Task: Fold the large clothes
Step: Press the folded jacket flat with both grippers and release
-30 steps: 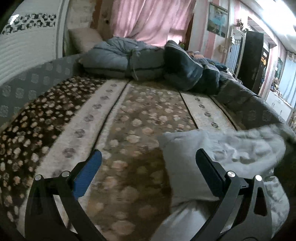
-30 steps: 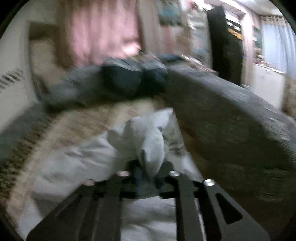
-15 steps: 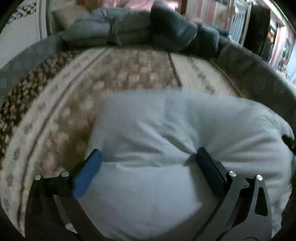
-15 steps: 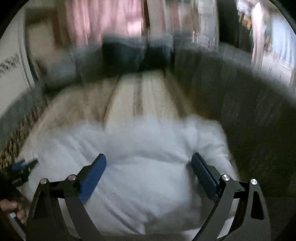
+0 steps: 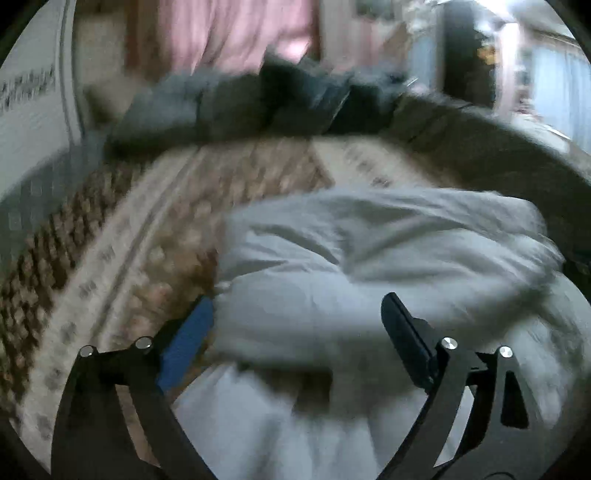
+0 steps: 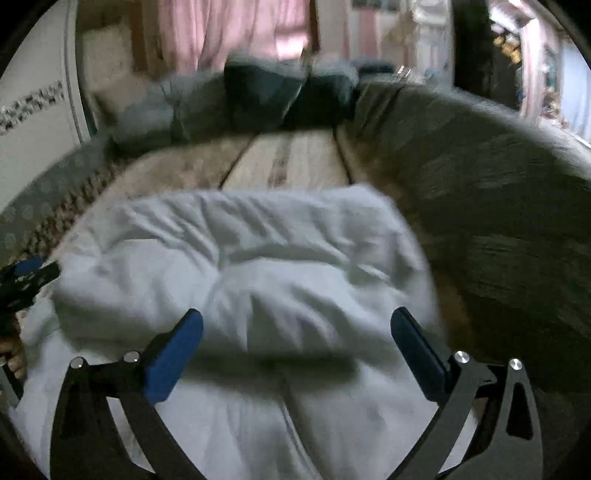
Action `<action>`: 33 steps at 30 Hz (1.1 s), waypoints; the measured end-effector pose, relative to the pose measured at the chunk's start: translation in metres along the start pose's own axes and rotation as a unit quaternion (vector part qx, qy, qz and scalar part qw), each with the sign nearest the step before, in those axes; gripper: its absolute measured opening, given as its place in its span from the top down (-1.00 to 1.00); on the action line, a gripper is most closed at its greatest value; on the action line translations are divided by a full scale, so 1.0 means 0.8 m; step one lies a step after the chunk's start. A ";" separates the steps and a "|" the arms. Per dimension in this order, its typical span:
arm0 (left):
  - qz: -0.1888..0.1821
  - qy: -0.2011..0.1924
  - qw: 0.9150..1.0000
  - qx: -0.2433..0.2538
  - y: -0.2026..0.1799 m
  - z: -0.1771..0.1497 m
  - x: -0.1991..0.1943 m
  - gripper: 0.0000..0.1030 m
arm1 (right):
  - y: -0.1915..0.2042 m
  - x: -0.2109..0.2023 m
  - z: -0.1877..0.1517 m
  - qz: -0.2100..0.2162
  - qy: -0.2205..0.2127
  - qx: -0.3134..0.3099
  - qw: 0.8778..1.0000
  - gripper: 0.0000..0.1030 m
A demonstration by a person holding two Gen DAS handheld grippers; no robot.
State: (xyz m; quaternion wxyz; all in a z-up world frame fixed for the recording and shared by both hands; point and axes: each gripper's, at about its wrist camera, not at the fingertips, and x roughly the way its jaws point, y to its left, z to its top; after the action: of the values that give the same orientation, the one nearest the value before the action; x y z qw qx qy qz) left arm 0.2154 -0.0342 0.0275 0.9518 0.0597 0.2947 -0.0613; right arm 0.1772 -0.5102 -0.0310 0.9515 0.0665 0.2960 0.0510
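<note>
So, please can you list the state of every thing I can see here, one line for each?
Pale white puffy garment: folded over on itself, lying loose and crumpled on the bed.
Brown patterned bed cover: spread flat.
Dark blue-grey quilts: piled at the far end.
Pink curtain: drawn.
Left gripper: open, holding nothing.
Right gripper: jaws opening wide, above the garment, not gripping.

The white padded garment (image 6: 258,266) fills the lower middle of both views, bulging between each gripper's open jaws. Above it, bare patterned bedcover (image 5: 155,229) runs clear to the upper middle, where piled grey-blue bedding (image 6: 240,99) blocks the far end. A raised grey bolster (image 6: 498,206) walls the right side; the left gripper (image 6: 26,275) sits at the right view's left edge.
</note>
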 end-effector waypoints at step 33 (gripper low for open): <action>0.135 0.117 0.976 -0.120 0.071 -0.247 -0.132 -0.94 | -0.027 -0.095 -0.228 -0.032 0.088 0.032 0.995 -0.97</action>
State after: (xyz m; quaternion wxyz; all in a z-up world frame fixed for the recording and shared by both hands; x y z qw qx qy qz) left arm 0.0285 0.0601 -0.0700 0.9104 -0.0091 0.3984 0.1114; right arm 0.0121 -0.5243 -0.1407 0.9203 0.0829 0.3820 0.0170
